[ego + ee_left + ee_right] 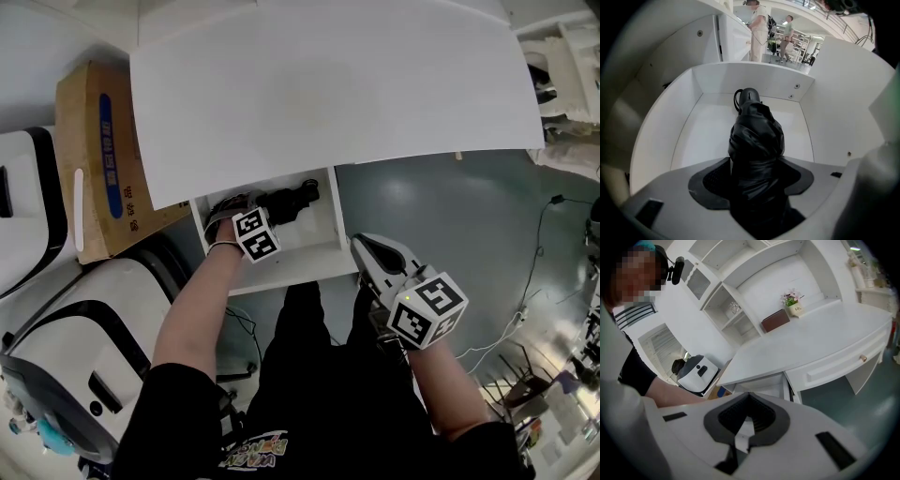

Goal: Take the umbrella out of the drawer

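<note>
**Left claw spread over the umbrella in the drawer**

The left forearm (pixel 202 300) reached forward from the body, bare to the elbow. It aimed the left gripper (pixel 228 214) steeply down into the open white drawer (pixel 291 272). That gripper's jaws stood wide apart with the black folded umbrella (pixel 757 140) lying between them, and the pads did not appear to press on it. The right gripper (pixel 366 251) hung outside the drawer, by its front right corner, and tilted downward. Its jaws were pressed together on nothing.

The umbrella lay on the drawer floor. Its long axis ran away from the left gripper; seen from the head view, it lay across the drawer toward the right. Its rounded end, with a small loop, pointed at the far drawer wall. Beyond, the white desk top (pixel 328 84) overhung the back of the drawer.
</note>
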Tool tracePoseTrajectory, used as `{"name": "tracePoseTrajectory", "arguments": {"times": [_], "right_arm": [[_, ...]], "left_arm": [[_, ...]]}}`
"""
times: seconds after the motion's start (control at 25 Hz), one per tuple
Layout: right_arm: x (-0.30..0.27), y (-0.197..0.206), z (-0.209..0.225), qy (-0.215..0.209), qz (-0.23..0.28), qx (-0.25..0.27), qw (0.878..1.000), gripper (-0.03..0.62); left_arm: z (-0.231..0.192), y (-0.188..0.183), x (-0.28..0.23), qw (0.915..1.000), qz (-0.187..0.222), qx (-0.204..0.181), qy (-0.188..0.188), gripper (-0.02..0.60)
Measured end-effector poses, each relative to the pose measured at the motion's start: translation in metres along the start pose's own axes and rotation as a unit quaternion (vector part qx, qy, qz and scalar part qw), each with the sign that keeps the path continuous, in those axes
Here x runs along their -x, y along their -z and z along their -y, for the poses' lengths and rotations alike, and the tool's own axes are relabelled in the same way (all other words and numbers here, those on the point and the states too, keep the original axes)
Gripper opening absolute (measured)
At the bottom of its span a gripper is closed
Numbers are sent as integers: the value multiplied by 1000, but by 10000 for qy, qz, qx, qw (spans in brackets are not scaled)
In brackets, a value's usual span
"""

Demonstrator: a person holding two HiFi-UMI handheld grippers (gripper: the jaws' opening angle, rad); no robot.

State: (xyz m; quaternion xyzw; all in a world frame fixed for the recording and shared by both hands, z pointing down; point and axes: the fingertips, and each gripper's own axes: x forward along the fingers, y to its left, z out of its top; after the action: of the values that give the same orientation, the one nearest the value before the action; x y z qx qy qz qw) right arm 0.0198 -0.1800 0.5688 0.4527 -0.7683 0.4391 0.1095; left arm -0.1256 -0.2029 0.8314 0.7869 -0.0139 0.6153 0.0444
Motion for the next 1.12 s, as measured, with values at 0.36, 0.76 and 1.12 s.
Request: {"name": "tracePoseTrajectory", "arguments": {"times": [0.36,0.76,1.12], "right_arm": [[4,3,5,43,1,13,10000,2],[17,6,-4,41,50,63,10000,2],[35,2,-6,-47,234,150,9996,2]], "left_arm": [[-1,1,-4,9999,108,14,-42,296],[4,1,4,9998,77,-162,-126,267],[8,-8,38,9975,364,-241,-554,264]]}}
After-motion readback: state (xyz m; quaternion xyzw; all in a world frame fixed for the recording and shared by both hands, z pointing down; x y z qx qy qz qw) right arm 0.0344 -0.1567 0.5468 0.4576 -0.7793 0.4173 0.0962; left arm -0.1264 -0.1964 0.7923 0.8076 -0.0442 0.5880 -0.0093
